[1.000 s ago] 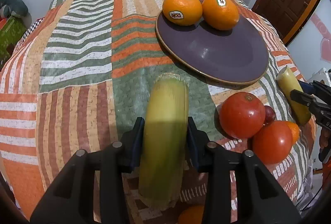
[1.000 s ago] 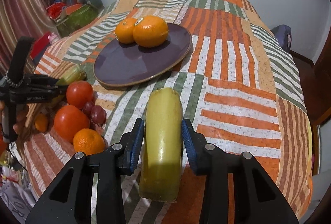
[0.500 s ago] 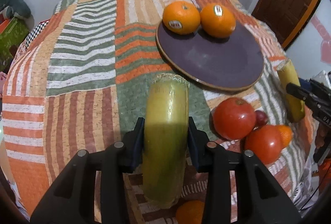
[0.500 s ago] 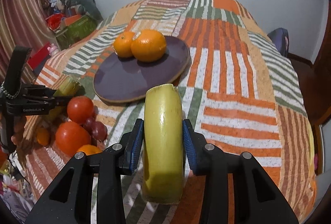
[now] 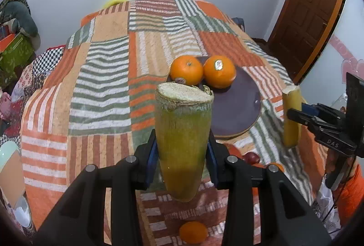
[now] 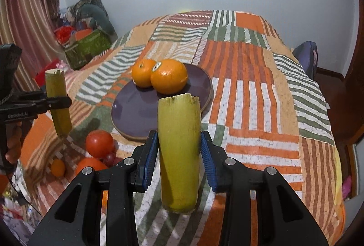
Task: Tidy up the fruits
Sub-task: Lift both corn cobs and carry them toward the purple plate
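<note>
1. Because each piece has to be carried clear of the striped bedspread [image 6: 261,91], the left gripper [image 5: 182,155] is clamped across the middle of a yellow-green cane piece [image 5: 183,141], and the right gripper [image 6: 178,155] pinches a second cane piece [image 6: 178,150] the same way, both held upright in the air with the cut ends up.
2. Just beyond them, the loose fruit lies in a small heap on the spread: a red tomato [image 6: 100,143], dark grapes [image 6: 110,158] and a small orange [image 6: 58,167], seemingly not yet sorted.
3. Farther off sits the purple plate [image 6: 136,116], with two oranges [image 5: 202,74] touching at its far rim, likely grouped there to leave the near side free.
4. Writing: the other gripper's body reads "DAS" in the left view; the orange stickers are too small to read.
</note>
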{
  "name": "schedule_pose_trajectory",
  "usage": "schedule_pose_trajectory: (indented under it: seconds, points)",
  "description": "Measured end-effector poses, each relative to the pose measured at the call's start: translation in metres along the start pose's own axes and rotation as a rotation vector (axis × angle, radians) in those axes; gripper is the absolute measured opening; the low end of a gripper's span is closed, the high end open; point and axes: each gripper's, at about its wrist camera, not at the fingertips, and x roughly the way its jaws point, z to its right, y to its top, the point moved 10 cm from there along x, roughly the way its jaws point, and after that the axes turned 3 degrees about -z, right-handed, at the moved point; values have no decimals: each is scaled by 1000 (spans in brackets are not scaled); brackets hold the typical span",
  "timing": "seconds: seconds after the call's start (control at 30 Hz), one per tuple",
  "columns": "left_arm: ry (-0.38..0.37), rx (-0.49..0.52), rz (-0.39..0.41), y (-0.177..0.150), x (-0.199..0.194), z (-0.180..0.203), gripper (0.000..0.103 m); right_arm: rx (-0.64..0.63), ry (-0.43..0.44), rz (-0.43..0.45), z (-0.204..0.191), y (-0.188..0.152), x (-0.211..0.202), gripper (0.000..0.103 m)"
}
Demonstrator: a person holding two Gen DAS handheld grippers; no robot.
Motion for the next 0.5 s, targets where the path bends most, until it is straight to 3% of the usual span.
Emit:
schedule_pose_trajectory:
  seconds: [0.5]
  points:
    - [-2, 51, 0, 35, 31, 27, 38, -9, 11, 47, -7, 39, 8, 34]
